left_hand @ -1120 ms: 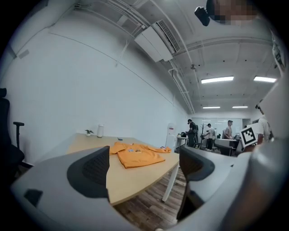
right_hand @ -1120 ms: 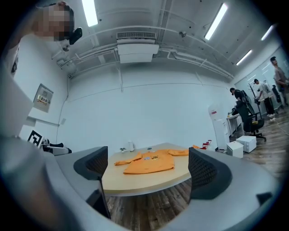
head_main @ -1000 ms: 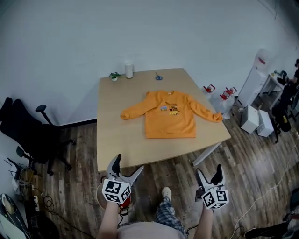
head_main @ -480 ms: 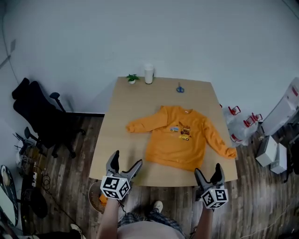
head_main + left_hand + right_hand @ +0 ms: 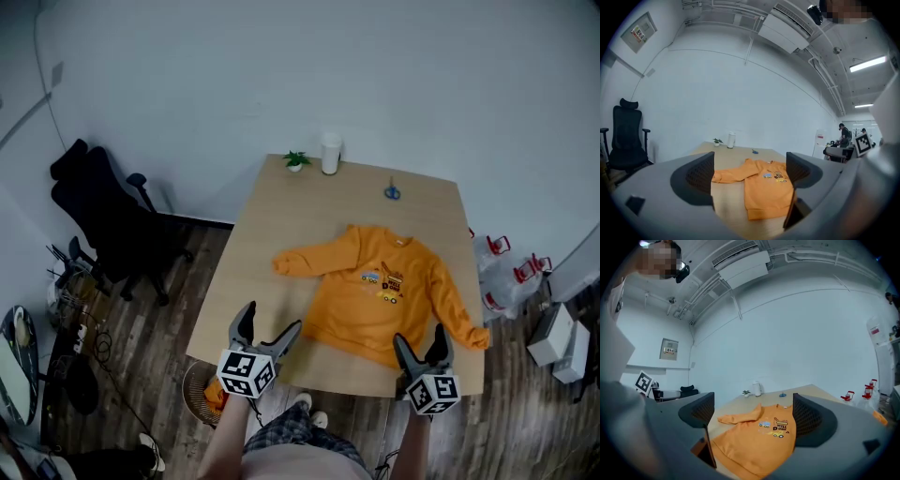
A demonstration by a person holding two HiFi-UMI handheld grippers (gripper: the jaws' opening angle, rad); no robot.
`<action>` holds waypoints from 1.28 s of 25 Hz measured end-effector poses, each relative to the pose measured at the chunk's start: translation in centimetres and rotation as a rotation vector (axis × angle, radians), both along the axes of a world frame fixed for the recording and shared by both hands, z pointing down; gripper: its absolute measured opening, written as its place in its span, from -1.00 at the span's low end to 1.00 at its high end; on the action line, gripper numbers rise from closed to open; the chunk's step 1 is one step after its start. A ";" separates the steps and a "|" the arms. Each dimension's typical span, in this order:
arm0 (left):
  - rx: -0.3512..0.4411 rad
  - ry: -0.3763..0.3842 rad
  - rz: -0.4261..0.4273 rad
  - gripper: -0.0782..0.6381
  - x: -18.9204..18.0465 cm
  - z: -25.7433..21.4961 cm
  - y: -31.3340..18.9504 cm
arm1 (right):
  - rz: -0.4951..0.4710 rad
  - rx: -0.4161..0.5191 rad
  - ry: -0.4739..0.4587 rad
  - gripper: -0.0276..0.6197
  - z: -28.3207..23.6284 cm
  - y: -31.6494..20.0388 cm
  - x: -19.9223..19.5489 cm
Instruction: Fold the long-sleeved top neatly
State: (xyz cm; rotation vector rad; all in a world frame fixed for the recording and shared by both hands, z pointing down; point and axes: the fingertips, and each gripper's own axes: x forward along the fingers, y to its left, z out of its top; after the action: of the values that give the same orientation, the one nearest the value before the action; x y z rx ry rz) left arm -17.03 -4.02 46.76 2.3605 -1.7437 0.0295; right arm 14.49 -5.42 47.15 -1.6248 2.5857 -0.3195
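Since likely soft and limp, pinch top (image 5: 389,302) by hem with left hand-held gripper (image 5: 270,321) and right hand-held gripper (image 5: 420,337), both spread empty.

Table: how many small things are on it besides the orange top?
3: a small plant and a white cylinder at the far edge, a blue item to their right.

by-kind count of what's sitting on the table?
orange long-sleeved top: 1
small potted plant: 1
white cylinder: 1
small blue item: 1 (too small to tell what it is)
Total: 4
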 end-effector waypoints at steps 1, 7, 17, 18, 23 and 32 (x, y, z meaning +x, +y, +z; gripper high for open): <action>-0.002 0.009 -0.006 0.52 -0.3 0.1 -0.4 | -0.002 0.001 0.001 0.65 0.0 -0.4 -0.2; -0.015 0.007 0.002 0.52 -0.8 0.8 -3.0 | 0.005 0.002 0.009 0.64 -0.1 -2.8 -1.0; -0.053 -0.005 -0.015 0.52 -1.7 2.2 -6.8 | -0.009 -0.016 0.030 0.62 0.7 -6.2 -2.1; -0.063 -0.006 -0.023 0.52 -1.7 2.5 -7.0 | -0.017 -0.022 0.032 0.62 0.8 -6.6 -2.1; -0.106 -0.007 -0.086 0.52 -1.7 4.1 -9.2 | -0.079 -0.039 0.051 0.59 1.2 -9.6 -2.6; -0.171 -0.001 -0.195 0.52 -3.7 5.6 -13.3 | -0.238 -0.039 0.070 0.56 1.2 -15.1 -7.7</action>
State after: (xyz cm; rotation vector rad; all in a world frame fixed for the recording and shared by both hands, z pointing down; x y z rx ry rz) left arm -20.75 -17.30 52.33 2.0642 -1.8828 0.1438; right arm 6.80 -20.48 48.33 -1.3629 2.8485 -0.3343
